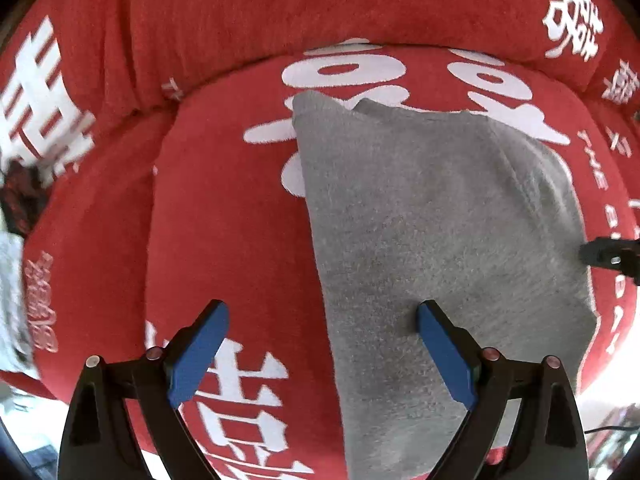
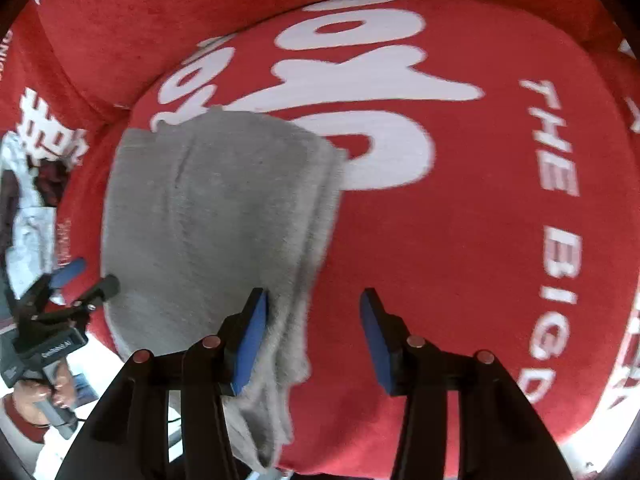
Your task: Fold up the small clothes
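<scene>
A folded grey garment [image 1: 432,240] lies flat on a red cushion [image 1: 224,208] with large white lettering. My left gripper [image 1: 322,312] hangs over the garment's left edge with its blue pads spread wide. That edge runs between them and neither pad presses on it. In the right wrist view the same garment [image 2: 208,216] fills the left half. My right gripper [image 2: 314,296] is open over its layered right edge. The cloth lies against the left pad [image 2: 252,340] and well clear of the other. The left gripper [image 2: 90,278] shows at the garment's far side, and the right gripper's tip [image 1: 608,252] at the left wrist view's right edge.
The cushion [image 2: 480,200] has a raised padded rim [image 1: 280,4] along its far side. White and dark cloths [image 2: 28,200] are heaped beyond its left edge. A person's hand [image 2: 52,392] holds the left gripper's handle. The cushion's near edge drops to a bright floor.
</scene>
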{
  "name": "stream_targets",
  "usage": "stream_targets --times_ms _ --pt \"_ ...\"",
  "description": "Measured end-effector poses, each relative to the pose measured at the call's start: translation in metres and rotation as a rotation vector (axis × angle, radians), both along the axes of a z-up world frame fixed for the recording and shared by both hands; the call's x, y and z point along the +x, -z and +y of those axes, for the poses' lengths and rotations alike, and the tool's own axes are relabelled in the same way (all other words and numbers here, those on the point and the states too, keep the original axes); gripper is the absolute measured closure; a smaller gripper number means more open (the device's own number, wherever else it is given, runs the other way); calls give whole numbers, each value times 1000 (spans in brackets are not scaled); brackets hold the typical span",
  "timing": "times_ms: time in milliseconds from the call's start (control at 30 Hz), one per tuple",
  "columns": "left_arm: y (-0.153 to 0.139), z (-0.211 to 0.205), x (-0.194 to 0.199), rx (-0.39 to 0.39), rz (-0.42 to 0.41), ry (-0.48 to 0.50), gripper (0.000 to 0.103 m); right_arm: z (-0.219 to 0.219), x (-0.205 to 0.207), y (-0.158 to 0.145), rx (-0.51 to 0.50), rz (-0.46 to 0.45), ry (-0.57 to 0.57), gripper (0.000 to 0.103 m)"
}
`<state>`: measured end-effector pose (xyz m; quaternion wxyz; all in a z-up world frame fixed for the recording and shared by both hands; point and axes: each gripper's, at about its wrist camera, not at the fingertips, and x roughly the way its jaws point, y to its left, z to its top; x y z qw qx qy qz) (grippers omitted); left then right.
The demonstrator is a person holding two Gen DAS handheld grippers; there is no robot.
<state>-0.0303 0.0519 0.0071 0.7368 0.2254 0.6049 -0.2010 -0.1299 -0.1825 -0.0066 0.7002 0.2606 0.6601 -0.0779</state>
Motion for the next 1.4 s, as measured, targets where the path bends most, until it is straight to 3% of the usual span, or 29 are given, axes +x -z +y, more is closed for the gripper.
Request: stream_targets --times_ms 100,167,233,400,567,733,867,1133,1400 --pt "-5 -4 -3 44 -48 22 8 6 -7 -15 -90 28 -10 57" --pt "-9 -4 -6 61 -66 29 8 11 -12 -23 -70 6 5 81" --pt "-12 -4 -9 84 -91 36 8 20 -13 -36 -68 -23 9 90" --pt "-16 -4 -16 146 -163 66 8 44 -11 -46 -63 -62 -38 90" --pt "-16 -4 -18 164 -179 67 8 66 -5 -15 -100 26 -92 91" --pt "-15 4 -15 132 -142 36 8 59 -5 4 -115 47 -74 91" --pt "-14 16 -12 110 -102 8 8 61 -6 1 -135 48 -97 90" --pt "-17 40 -8 111 -24 -30 8 53 -23 -10 -118 67 -22 90" --pt "-32 54 -9 71 64 -74 8 43 -48 -20 -88 141 65 90"
